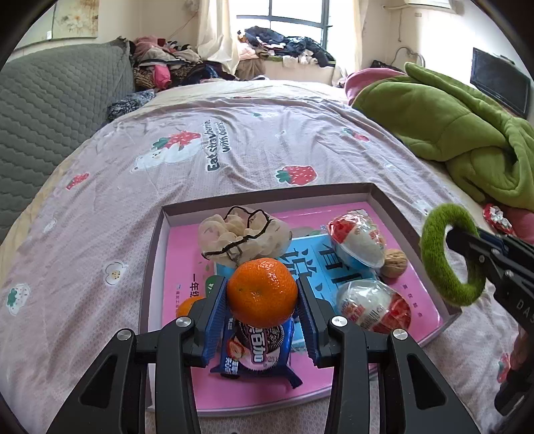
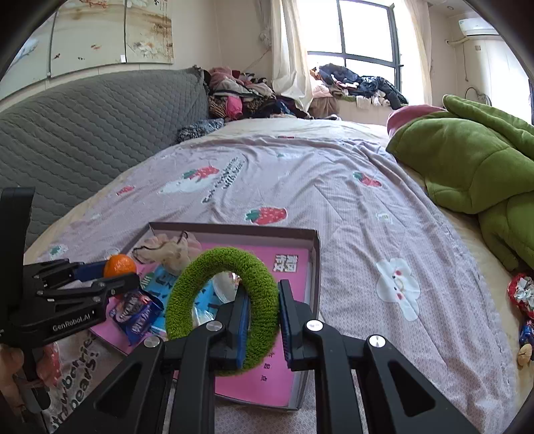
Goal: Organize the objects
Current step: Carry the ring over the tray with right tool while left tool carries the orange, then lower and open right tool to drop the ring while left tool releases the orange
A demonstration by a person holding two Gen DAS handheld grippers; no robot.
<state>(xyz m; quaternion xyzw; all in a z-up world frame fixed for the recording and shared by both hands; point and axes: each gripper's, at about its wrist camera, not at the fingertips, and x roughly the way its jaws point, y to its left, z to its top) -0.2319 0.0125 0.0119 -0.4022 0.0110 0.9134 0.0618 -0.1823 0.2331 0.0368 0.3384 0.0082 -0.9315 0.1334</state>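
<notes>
Now: left claw [image 1: 262,300] gripping tangerine [image 1: 262,293], tray [image 1: 383,197] directly beneath; right claw [image 2: 262,320] clamped on green fuzzy ring [image 2: 223,310], tray below-left.

Strawberry-print bedspread [image 1: 233,160] spreads out ahead of the tool, with a grey quilted headboard [image 1: 50,110] off to its left. Crumpled green blanket [image 1: 460,127] lies ahead-right, and a clothes pile [image 1: 167,63] sits far ahead by the window [image 1: 293,16] (curtain partly drawn).
</notes>
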